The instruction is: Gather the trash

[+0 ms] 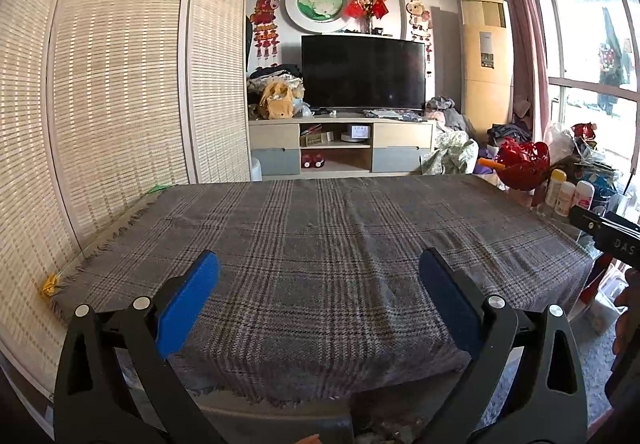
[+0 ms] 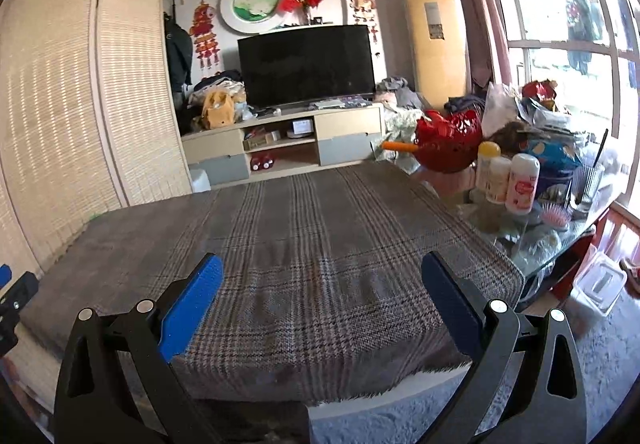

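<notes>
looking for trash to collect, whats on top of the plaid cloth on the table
Nothing lies on the plaid cloth; its top is bare in both views. Bottles and a red basket stand beside it, on the uncovered glass. Whatever is beneath the cloth is hidden.

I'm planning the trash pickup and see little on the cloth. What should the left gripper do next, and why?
Probably swing the open left gripper left toward the small yellow scrap at the plaid cloth's edge; nothing else nearby looks like trash.

a long surface (image 1: 584,240) lies ahead of the claw, draped in a grey plaid fringed cloth (image 1: 320,244). far right of the claw, white plastic bottles (image 2: 508,180) and a red bowl (image 2: 448,142) stand on its uncovered end.
</notes>
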The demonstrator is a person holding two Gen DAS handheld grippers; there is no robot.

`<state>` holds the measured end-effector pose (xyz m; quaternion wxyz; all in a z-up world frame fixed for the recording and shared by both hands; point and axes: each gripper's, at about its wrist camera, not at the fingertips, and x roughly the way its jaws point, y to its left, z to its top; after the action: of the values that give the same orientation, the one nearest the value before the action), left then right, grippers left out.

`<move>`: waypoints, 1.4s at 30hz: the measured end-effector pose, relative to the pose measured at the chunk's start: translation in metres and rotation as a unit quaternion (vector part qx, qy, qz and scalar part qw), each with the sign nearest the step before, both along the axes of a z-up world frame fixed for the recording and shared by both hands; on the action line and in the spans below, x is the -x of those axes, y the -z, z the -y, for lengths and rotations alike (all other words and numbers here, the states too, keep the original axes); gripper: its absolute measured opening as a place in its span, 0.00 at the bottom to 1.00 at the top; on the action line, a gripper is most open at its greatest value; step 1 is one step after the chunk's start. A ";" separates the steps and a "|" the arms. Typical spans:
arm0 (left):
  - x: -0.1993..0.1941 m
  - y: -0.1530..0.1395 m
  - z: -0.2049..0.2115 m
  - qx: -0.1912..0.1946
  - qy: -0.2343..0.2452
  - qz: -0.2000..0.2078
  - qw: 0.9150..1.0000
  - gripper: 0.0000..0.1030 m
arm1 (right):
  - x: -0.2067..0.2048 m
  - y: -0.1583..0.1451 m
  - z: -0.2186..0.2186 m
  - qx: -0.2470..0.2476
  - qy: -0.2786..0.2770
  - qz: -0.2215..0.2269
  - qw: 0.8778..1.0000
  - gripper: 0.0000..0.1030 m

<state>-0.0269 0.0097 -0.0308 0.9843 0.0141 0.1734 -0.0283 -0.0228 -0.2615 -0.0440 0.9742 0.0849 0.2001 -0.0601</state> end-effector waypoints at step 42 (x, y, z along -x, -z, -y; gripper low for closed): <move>-0.003 0.002 -0.003 0.010 -0.012 -0.004 1.000 0.92 | 0.005 -0.005 -0.004 0.032 -0.014 0.019 0.999 0.97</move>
<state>-0.0241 0.0127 -0.0329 0.9841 0.0023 0.1767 -0.0179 -0.0282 -0.2575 -0.0394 0.9809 0.0522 0.1804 -0.0508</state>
